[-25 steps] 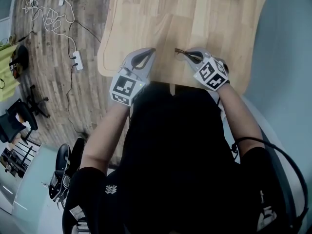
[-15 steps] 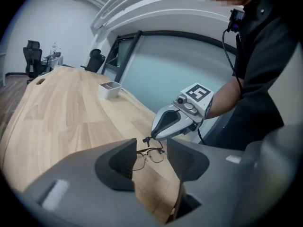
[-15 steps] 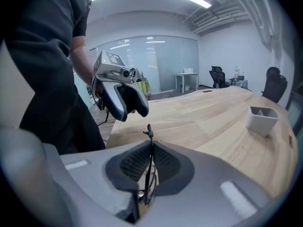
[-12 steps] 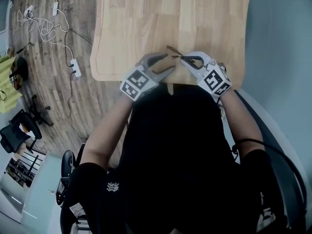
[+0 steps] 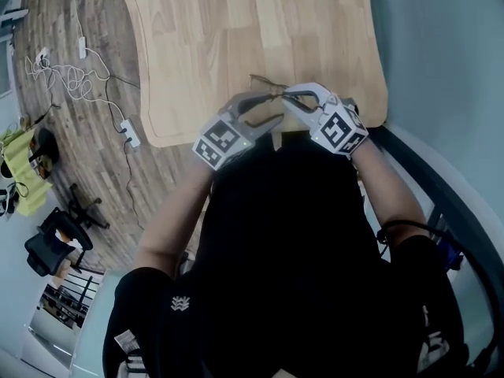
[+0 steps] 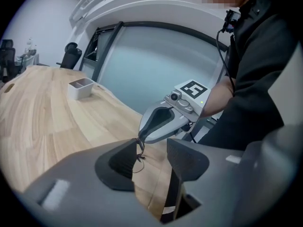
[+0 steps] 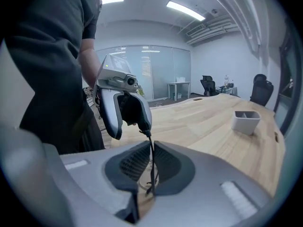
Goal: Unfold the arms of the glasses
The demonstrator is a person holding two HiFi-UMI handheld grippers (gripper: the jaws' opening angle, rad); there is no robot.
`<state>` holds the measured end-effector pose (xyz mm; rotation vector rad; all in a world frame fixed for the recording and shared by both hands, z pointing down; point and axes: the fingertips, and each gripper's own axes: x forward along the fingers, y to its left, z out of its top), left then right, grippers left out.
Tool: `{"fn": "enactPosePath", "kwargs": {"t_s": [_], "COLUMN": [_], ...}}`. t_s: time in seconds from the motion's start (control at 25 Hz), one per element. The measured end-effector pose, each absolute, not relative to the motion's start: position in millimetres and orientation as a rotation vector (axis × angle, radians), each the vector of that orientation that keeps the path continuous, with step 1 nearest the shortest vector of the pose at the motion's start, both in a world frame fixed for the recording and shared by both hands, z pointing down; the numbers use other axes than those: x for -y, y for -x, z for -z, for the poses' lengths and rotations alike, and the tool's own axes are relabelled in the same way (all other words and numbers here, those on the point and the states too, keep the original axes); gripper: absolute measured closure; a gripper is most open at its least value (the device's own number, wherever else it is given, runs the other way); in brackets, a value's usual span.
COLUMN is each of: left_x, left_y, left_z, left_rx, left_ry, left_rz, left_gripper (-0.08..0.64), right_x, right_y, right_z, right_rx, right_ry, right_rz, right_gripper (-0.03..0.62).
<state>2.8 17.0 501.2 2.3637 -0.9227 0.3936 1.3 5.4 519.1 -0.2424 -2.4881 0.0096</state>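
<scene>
Risk of bending or dropping glasses (image 5: 266,91), pinched in near-closed right gripper (image 5: 290,94) at upper centre over table (image 5: 197,38) edge, from off-hinge bite by left gripper (image 5: 276,106), jaws just opened wide, frame end between them ungripped.
</scene>
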Motion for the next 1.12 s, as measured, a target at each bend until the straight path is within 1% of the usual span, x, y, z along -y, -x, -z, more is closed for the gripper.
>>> {"fn": "enactPosePath", "kwargs": {"t_s": [0.36,0.64,0.96,1.12], "left_x": [-18.6,-26.4,-27.8,-19.7], "left_y": [-60.6,-102.9,-127.0,-118.3], "left_z": [-473.2,-463.2,-466.4,-464.6], "left_rx": [0.728,0.569,0.482,0.518], "left_ry": [-2.520,-2.589,-2.603,-2.601], "left_rz": [-0.445,-0.462,-0.465,-0.466], "left_gripper": [0.371,0.371,0.371,0.371], "right_x": [-7.2,-2.0,4.7,14.4], "right_y": [-46.9,-91.1,-100.5,-102.3], "right_z": [-507.3,-524.7,-538.7,-540.5], "right_rx": [2.467,2.346,2.332,2.337], "right_ry": [0.096,-0.048,-0.107,-0.123], "right_rz": [-0.022,-0.048,-0.088,-0.091], "right_gripper": [0.528,0.509,0.508,0.509]}}
